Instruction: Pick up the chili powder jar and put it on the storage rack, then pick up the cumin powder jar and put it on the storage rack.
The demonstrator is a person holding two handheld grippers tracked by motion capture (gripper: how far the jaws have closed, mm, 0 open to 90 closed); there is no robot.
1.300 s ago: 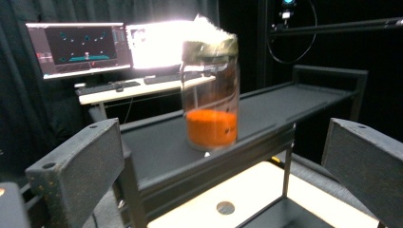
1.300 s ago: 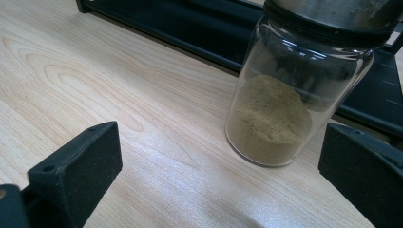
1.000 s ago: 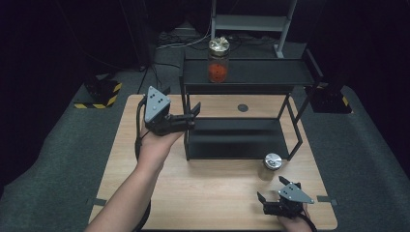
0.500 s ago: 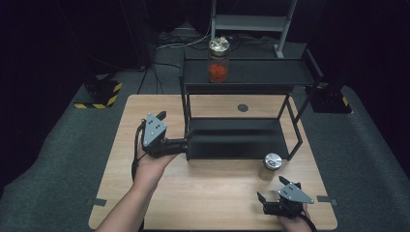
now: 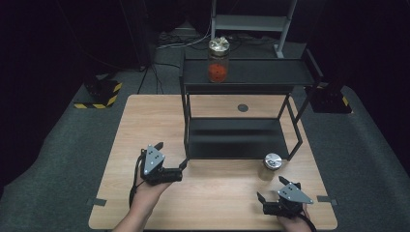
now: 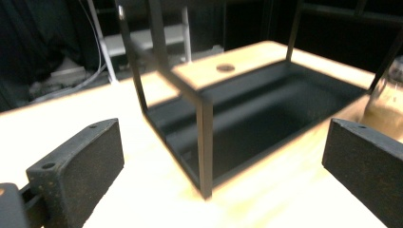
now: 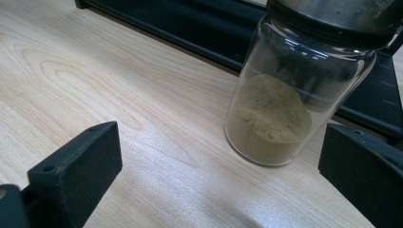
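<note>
i have the right gripper (image 5: 270, 197) low at the near right corner of the desk (image 5: 145, 125), jaws wide apart and holding nothing; just ahead of them stands the jar of tan powder (image 7: 273, 102), upright on the wood, metal lid on, apart from both jaws and sitting nearer the right-hand one in the right gripper view; in the high view that jar (image 5: 271, 166) is just outside the front right leg of the black rack (image 5: 241, 137); my left gripper (image 5: 171, 170) rests near the rack's front left leg, jaws spread and empty, with that leg (image 6: 205, 142) between them in the left gripper view but not touched; a second jar with red contents (image 5: 218, 60) stands on the rack's top shelf, well apart from both grippers
</note>
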